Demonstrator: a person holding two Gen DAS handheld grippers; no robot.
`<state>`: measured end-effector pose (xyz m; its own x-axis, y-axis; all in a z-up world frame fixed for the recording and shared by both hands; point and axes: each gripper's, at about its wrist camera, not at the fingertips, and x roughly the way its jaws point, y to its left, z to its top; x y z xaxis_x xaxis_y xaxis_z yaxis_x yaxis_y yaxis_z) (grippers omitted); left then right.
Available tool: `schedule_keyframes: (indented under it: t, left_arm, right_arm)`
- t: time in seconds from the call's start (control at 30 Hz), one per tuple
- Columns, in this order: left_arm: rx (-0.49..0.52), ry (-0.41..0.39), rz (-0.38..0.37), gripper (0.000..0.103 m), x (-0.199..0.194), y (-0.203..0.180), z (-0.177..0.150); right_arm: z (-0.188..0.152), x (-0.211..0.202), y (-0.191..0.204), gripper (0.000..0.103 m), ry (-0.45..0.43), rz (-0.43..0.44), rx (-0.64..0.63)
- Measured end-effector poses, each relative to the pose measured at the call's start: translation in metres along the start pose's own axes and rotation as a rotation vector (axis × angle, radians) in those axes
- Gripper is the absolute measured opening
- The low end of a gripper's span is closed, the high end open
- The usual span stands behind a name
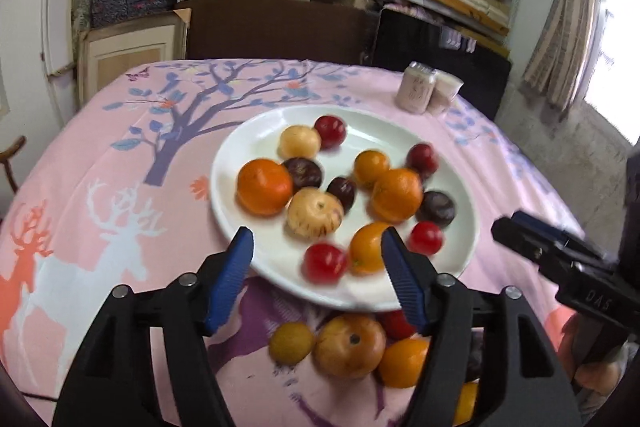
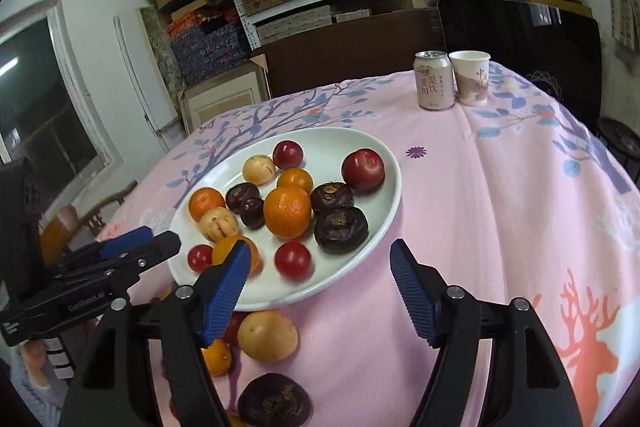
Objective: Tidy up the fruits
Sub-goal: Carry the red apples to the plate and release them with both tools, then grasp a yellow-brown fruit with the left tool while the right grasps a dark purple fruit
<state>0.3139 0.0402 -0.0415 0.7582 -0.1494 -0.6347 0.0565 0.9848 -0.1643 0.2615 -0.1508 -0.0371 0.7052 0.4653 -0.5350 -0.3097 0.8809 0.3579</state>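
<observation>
Both grippers hang with jaws apart and nothing between the pads: left gripper (image 1: 316, 255), right gripper (image 2: 320, 263); white plate (image 1: 240, 227) of mixed fruit sits at 12 o'clock from each. Loose fruit (image 1: 348, 347) lies on the pink tablecloth (image 1: 100, 227) at the plate's 6 o'clock, just below the left fingers; the left looks nearer.

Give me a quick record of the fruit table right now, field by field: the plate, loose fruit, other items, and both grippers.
plate: white oval plate on the pink printed tablecloth, holding oranges, red plums, dark purple fruits and pale yellow fruits
loose fruit: pale yellow round fruit, small orange and dark purple fruit on the cloth before the plate
other items: pink drink can beside a paper cup, far edge
left gripper: open, empty
right gripper: open, empty
</observation>
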Motion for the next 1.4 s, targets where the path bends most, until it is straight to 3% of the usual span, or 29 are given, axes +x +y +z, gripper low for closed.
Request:
schedule_keyframes:
  t: [0.27,0.43,0.67,0.77,0.87,1.1,1.2,1.4]
  left_arm:
    - [-0.055,0.057,0.051,0.065,-0.013,0.025,-0.022]
    - [-0.021,0.075,0.116,0.065,-0.025,0.032,-0.044]
    - [-0.005,0.103,0.100,0.065,-0.017,0.029,-0.047]
    - [0.027,0.138,0.132,0.066,-0.006,0.024,-0.050]
    - [0.025,0.138,0.148,0.073,-0.005,0.027,-0.050]
    - [-0.006,0.090,0.257,0.073,-0.025,0.042,-0.054]
    - [-0.018,0.095,0.202,0.073,-0.027,0.044,-0.055]
    - [0.047,0.141,0.173,0.073,-0.015,0.029,-0.057]
  right_arm:
    - [-0.016,-0.021,-0.013,0.079,-0.022,0.012,0.061]
    - [-0.018,-0.024,-0.014,0.080,-0.023,0.014,0.070]
    - [-0.019,-0.020,-0.018,0.085,-0.003,0.007,0.092]
    - [-0.019,-0.020,-0.020,0.085,0.000,0.011,0.103]
    - [-0.019,-0.020,-0.020,0.085,0.001,0.013,0.103]
    - [-0.020,-0.021,-0.020,0.085,-0.003,0.020,0.115]
    - [-0.020,-0.021,-0.019,0.086,0.000,0.026,0.116]
    - [-0.021,-0.022,-0.015,0.086,0.004,0.027,0.095]
